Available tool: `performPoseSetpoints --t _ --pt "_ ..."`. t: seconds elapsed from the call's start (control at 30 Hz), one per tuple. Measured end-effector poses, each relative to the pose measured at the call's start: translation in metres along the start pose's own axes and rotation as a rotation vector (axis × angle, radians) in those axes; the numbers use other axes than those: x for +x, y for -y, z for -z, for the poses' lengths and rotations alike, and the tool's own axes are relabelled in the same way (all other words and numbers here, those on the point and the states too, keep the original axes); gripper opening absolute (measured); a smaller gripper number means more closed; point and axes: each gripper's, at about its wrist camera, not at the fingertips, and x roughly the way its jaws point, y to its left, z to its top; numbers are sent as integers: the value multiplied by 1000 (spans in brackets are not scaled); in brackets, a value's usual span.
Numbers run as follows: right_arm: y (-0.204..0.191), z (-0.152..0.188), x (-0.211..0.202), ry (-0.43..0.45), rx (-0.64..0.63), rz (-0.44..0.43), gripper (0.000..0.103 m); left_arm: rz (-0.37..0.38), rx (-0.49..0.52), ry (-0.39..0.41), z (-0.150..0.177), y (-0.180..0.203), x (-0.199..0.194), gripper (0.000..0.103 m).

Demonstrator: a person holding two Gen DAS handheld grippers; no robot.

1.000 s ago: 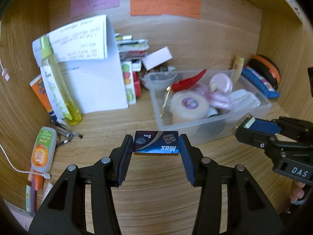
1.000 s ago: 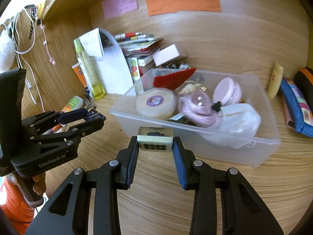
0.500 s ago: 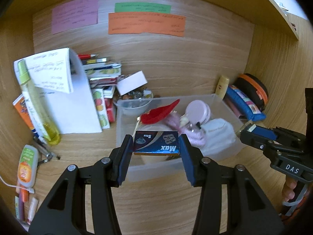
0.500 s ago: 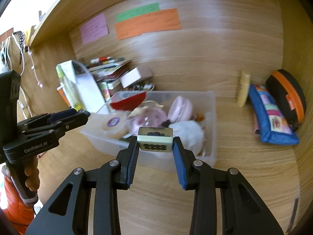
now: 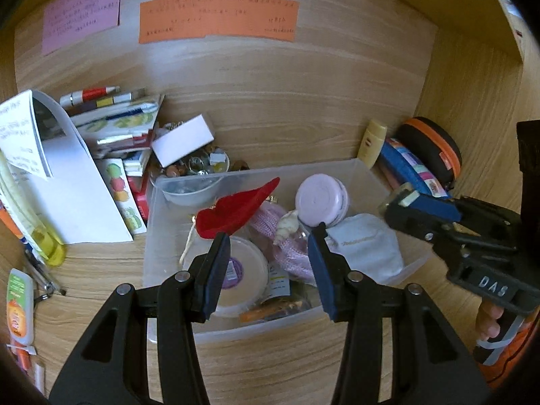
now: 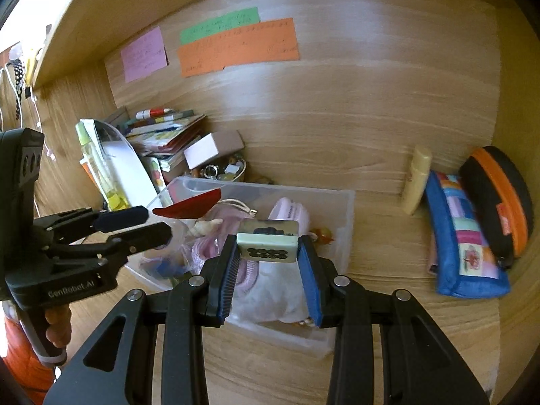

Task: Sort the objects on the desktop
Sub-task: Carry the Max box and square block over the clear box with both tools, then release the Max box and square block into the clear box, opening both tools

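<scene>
Tile [image 6: 266, 253], pale green with dark dots, sits clamped crosswise between the tips of the right gripper [image 6: 268, 246], at the centre of the right wrist view. That gripper is narrow on the tile and tilts downward over the clear plastic bin [image 6: 344, 202], the tile hanging above a pink knitted pouch [image 6: 249, 270] inside.

The left gripper [image 5: 270, 236] also tilts down over the bin, its jaws moderately apart with nothing between them. Below its tips lie a round white tub [image 5: 243, 273], a red cloth piece [image 5: 236, 209] and a pink round case [image 5: 322, 199]. A hand [image 5: 489, 317] grips the right gripper's handle at the lower right of the left wrist view.

On the bench [image 6: 388, 354], right of the bin, rest a blue pencil case [image 6: 462, 236] and a black and orange case [image 6: 499, 195].
</scene>
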Motion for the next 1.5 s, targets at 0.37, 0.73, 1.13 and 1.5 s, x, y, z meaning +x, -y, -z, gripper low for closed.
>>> performPoseSetpoints --t 0.37,0.73,1.13,1.5 --pt "-14 10 33 -67 -53 -10 32 -3 -28 -19 3 -14 7 47" --pt "-13 7 27 -54 -62 14 40 -23 -32 -5 4 -17 -4 55" --pt "-30 5 -5 22 -119 80 75 -110 -51 63 10 -23 -40 76" --pt "-38 17 -48 78 -121 102 89 -205 -38 143 24 -6 -81 97"
